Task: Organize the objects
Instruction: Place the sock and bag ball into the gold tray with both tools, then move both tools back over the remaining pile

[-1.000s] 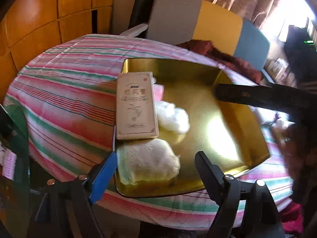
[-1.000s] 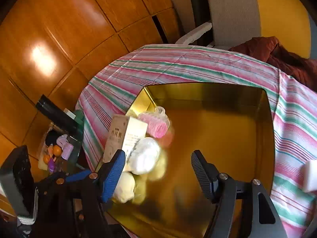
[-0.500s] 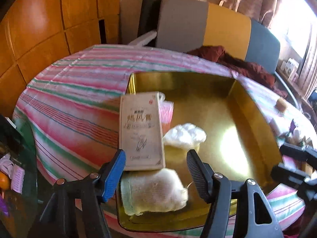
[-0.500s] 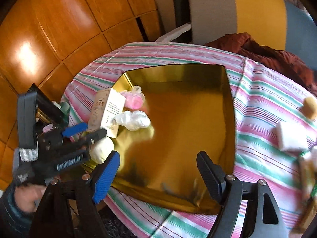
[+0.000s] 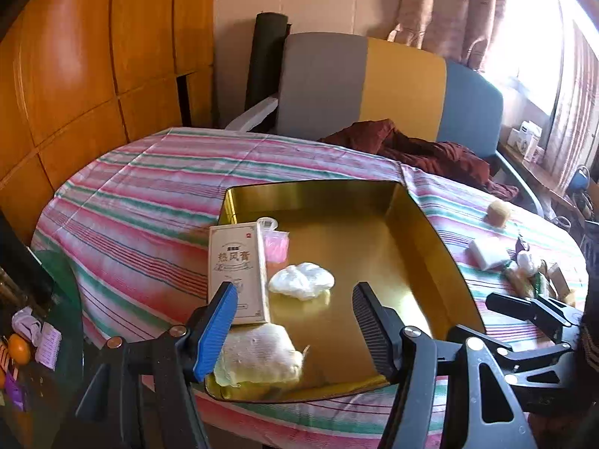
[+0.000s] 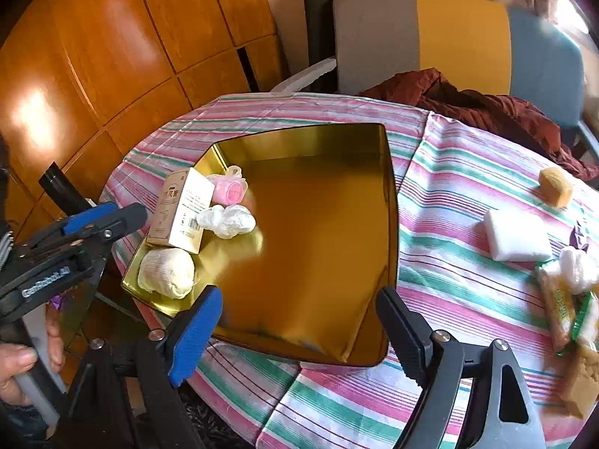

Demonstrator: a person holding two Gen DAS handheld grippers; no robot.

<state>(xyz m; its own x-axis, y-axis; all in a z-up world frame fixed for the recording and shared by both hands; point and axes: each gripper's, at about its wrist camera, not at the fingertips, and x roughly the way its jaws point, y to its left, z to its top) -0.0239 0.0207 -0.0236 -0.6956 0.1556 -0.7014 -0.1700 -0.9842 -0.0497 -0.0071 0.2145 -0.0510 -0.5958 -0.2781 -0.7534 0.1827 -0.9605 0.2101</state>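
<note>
Striped tablecloth (image 6: 441, 172), tricolour chair (image 5: 374, 86), wooden wall panels (image 6: 112, 56)

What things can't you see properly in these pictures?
- Cream box: left wrist view, its lower corner is behind the left gripper's blue finger; the small print is too small.
- Snack packets: right wrist view, cut off at the right edge, labels blurred.
- Pink roll: left wrist view, half hidden behind the box.
- Right gripper: jaws opening, nothing between them.
</note>
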